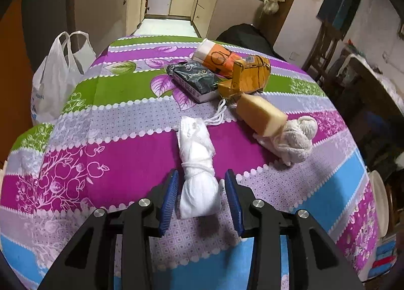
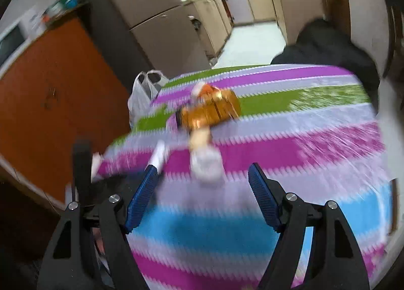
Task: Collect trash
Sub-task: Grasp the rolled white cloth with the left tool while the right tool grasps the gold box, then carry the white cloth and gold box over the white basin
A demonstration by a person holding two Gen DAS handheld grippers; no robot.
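Your desk [image 1: 131, 153] takes up most of both views, draped in a striped cloth of magenta, green, lilac and blue with leaf and apple prints. A white plastic bag [image 1: 56, 80] hangs off its far-left edge, handles up; in the right wrist view the same bag [image 2: 141, 95] is blurred but readable. Trash sits in a cluster toward the far middle of the desk: an orange paper cup [image 1: 217, 56] lying on its side, a crushed yellow carton [image 1: 248, 75] touching it in front, and a dark flat packet [image 1: 195, 80] just left of the carton. Nearer you, a tan block-shaped piece [image 1: 261, 115] rests against a crumpled off-white rag [image 1: 293, 141]. Closest is the white bundled mask [image 1: 198, 171], wound with its own ear loops, lying lengthwise on the magenta and lilac stripes. Your left gripper [image 1: 202, 200] is spread wide, blue pads either side of the near end of that bundle, neither pad clearly touching it, so nothing is held. Your right gripper [image 2: 203, 197] is also spread wide and empty, above the blue stripe; that view is motion-blurred, with the rag [image 2: 205, 163] a smear just beyond the fingers [image 2: 262, 196] and the carton [image 2: 209, 110] farther back.
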